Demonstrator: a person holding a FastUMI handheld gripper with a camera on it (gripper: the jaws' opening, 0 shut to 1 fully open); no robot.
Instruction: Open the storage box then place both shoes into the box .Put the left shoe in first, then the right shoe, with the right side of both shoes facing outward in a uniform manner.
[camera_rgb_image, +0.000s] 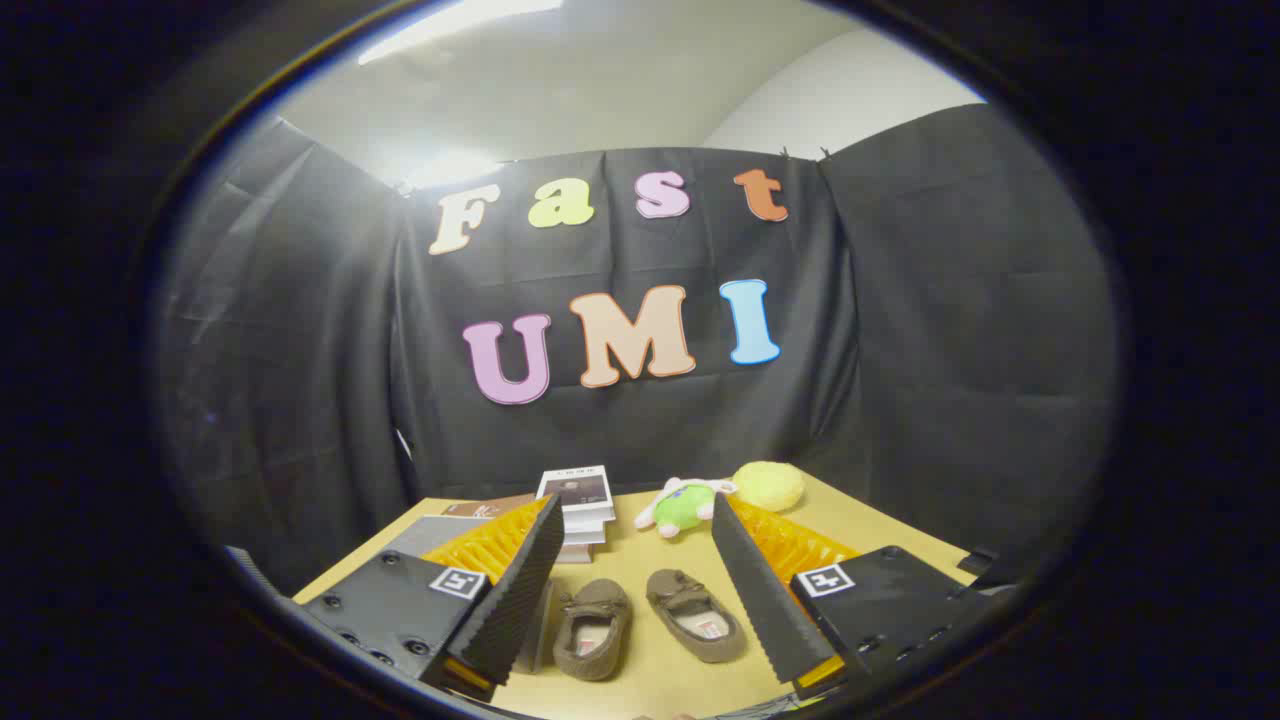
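The gripper (635, 560) hangs above a tan table (640, 680) with its fingers spread wide, holding nothing. Between the fingers, on the table, lie two shoes side by side, close but apart.

Both are small brown slippers of a soft, suede-like cloth, moccasin cut, each with a little bow or tie across the top and a pale lining inside. The left shoe (592, 628) lies just beside the left finger, its opening facing the camera and its toe toward the back of the table; a light insole shows inside it. The right shoe (696, 614) lies slanted, toe toward the back and left, heel nearer the right finger; a small label with red on it shows on its insole.

Beyond the left fingertip sits a stack of books (580, 515), the top one with a dark cover and pale edges. Left of the stack lie flat things, one brown and one grey, partly hidden by the finger. Beyond the right fingertip a green and white plush toy (685, 505) lies on its side, and just behind it rests a round yellow ball (768, 485) of fuzzy stuff. Black cloth hangs behind the table.
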